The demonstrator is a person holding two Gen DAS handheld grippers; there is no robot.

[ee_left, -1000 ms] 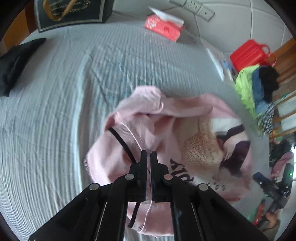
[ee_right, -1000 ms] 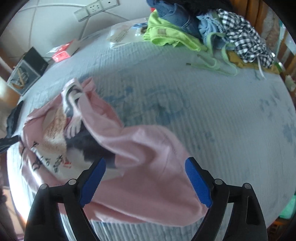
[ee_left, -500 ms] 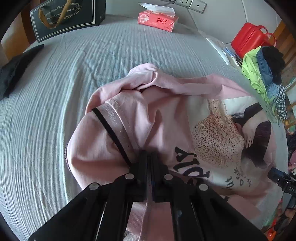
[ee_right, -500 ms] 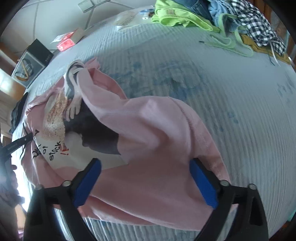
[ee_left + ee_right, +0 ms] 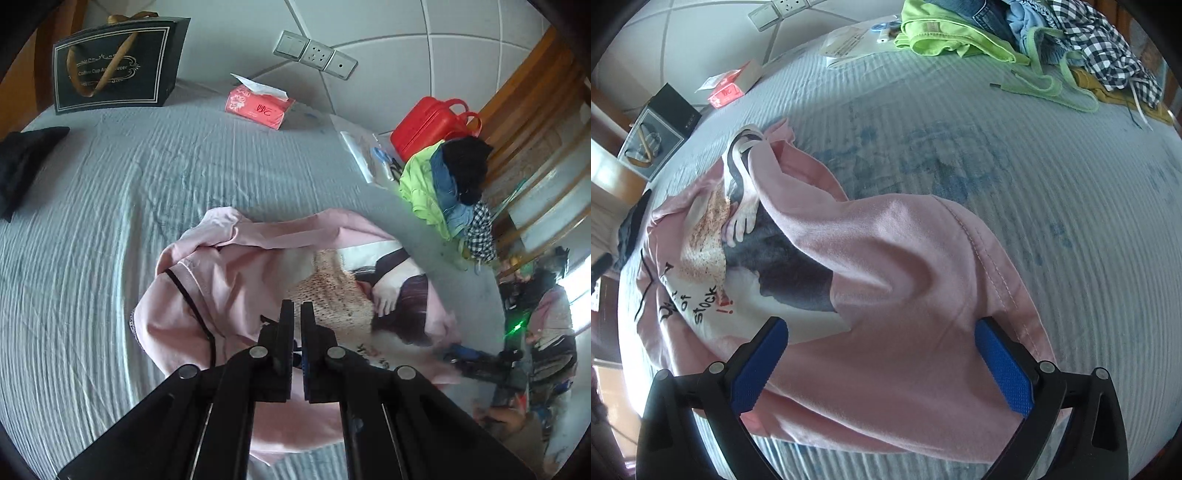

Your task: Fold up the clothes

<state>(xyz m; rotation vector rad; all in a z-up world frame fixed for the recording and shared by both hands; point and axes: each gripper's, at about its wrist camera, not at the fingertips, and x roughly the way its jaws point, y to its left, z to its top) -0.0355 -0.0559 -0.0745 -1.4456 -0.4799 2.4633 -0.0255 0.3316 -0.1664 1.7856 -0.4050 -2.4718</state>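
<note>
A pink T-shirt (image 5: 236, 266) with a printed picture and black lettering lies crumpled on the grey bedspread (image 5: 92, 229). It also shows in the right wrist view (image 5: 897, 258), one part folded over the print. My left gripper (image 5: 294, 314) has its jaws nearly together above the shirt's front; I see no cloth between the tips. My right gripper (image 5: 879, 328) is open wide, its blue pads (image 5: 1001, 362) straddling the shirt's near edge without gripping it.
A pile of clothes (image 5: 1015, 33) in green, denim and check lies at the bed's far side. A red tissue box (image 5: 258, 107), a dark gift bag (image 5: 114, 74), a red case (image 5: 432, 125) and a black garment (image 5: 22, 162) ring the bed.
My left gripper has let go of the shirt's neckline and lifted back from it. My right gripper stays open and has come closer over the shirt's near edge.
</note>
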